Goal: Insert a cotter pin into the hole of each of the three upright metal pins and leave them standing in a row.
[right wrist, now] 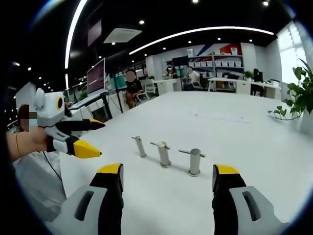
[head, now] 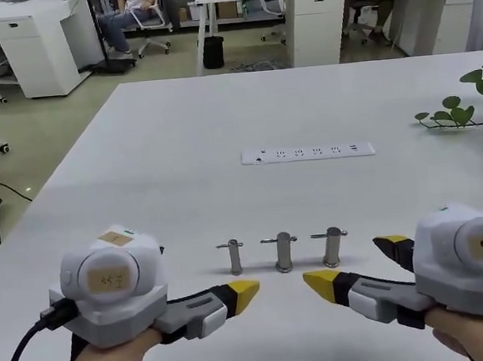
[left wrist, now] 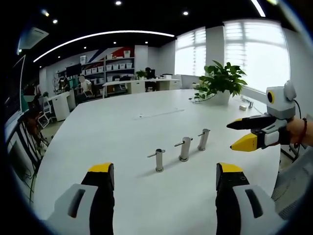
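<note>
Three upright metal pins stand in a row on the white table: the left pin, the middle pin and the right pin. Each has a thin cotter pin sticking sideways through its top. The row also shows as the pins in the left gripper view and the pins in the right gripper view. My left gripper is open and empty, just in front of the row's left end. My right gripper is open and empty near the right pin.
A white power strip lies further back on the table. A potted plant stands at the right edge. Office desks and a seated person are beyond the table's far end.
</note>
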### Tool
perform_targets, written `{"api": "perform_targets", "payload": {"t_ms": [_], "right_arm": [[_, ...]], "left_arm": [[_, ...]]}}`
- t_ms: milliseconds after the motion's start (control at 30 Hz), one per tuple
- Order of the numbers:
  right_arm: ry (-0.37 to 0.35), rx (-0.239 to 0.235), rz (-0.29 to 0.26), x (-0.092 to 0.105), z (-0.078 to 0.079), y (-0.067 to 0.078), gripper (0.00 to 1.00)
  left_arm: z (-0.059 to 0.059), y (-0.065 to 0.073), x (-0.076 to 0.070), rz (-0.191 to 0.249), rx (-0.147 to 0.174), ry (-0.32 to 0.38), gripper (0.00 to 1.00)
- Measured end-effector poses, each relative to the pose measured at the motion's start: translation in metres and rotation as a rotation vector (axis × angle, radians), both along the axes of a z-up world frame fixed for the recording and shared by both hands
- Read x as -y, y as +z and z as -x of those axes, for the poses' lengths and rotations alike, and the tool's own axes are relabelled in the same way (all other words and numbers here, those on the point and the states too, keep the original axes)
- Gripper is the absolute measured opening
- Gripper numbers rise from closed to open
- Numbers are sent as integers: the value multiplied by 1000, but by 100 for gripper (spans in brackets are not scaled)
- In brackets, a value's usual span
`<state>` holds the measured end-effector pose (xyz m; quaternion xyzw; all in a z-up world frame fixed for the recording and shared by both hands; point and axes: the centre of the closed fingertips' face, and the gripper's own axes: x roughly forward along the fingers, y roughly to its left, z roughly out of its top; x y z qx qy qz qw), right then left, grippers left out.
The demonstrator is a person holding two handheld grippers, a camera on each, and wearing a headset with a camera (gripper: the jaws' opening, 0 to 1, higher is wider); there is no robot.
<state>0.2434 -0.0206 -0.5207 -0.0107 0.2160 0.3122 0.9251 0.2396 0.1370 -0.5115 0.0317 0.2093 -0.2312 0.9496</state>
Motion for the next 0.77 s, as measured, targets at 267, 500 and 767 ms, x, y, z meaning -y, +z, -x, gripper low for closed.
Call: {"api": "perform_targets", "payload": {"t_ms": [267,500,767], "right_arm": [[-1,12,-1,0,1,5,71],[-15,6,-10,3,3,5,71],[-37,5,-28,11,3,6,71]], "left_arm": [[1,-1,0,11,2,3,84],[2,-1,0,12,1,4,84],[3,-1,0,9,1,4,84]]}}
